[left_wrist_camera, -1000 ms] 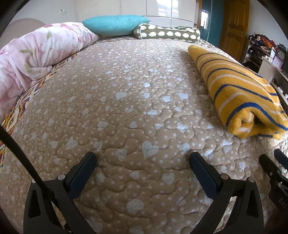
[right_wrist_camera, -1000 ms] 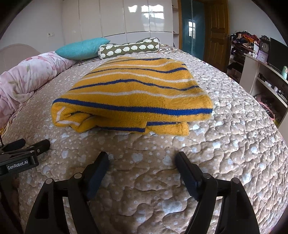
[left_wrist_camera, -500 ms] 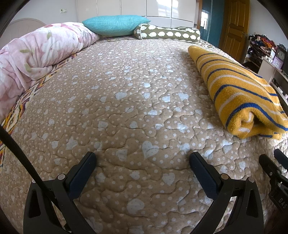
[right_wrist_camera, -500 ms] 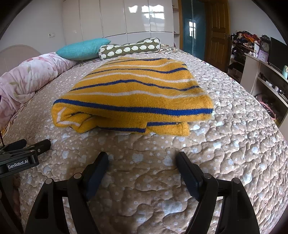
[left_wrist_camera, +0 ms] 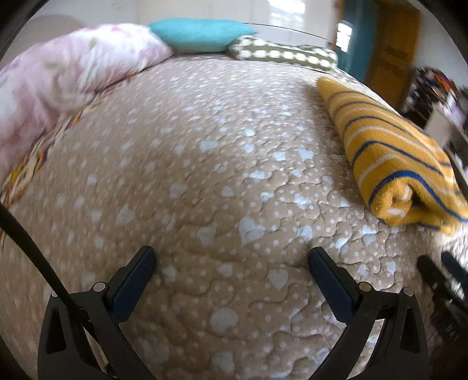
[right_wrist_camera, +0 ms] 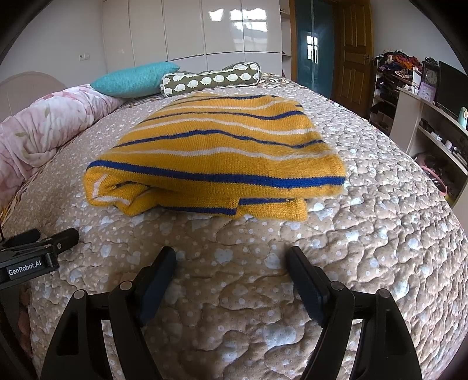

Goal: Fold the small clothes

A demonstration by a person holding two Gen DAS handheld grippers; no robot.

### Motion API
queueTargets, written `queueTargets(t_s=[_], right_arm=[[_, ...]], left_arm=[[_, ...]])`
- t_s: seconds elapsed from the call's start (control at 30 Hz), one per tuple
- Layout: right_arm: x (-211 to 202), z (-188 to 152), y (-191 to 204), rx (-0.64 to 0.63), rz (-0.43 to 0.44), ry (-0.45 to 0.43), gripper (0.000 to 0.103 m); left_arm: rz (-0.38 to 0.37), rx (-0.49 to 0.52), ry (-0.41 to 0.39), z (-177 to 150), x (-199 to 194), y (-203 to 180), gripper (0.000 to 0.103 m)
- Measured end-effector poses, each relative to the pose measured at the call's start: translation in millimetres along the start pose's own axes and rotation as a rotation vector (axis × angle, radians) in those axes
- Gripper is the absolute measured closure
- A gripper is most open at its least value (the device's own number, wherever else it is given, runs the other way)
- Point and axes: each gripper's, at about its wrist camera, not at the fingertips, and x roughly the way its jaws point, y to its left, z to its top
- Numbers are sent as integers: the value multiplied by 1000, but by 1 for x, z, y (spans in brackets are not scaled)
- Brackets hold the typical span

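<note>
Glossy white wardrobe (right_wrist_camera: 204, 29) behind the bed (right_wrist_camera: 365, 233), wooden door (right_wrist_camera: 352, 55) at right, cluttered shelves (right_wrist_camera: 433, 131), daylight reflections on the wardrobe.

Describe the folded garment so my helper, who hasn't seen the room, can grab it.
On the bed's tan quilt, ahead of the right gripper, lies a folded sweater. It is mustard yellow with blue and white stripes, unlike the teal pillow and spotted bolster beyond it.

The sweater (right_wrist_camera: 216, 152) is a thick, fuzzy knit, lying on the bed's quilted cloth cover (right_wrist_camera: 365, 233), matt and puckered along its stitching. Both the left claw (left_wrist_camera: 231, 263) and the right claw (right_wrist_camera: 231, 263) look like matt black plastic with small metal pins; the wardrobe doors (right_wrist_camera: 222, 26) are glossy, the room door (right_wrist_camera: 354, 55) varnished wood.
</note>
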Motion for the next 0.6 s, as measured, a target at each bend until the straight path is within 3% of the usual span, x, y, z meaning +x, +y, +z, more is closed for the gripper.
queueTargets(t_s=[0.13,0.6], right_arm=[[-2,-1,1,3,-2,0,21],[-8,-5,6,-2,-25,-10,21]], left_arm=[[50,-6,-15,-6,-4,-7,0],[16,-11,-33,-10,-7,-2,0]])
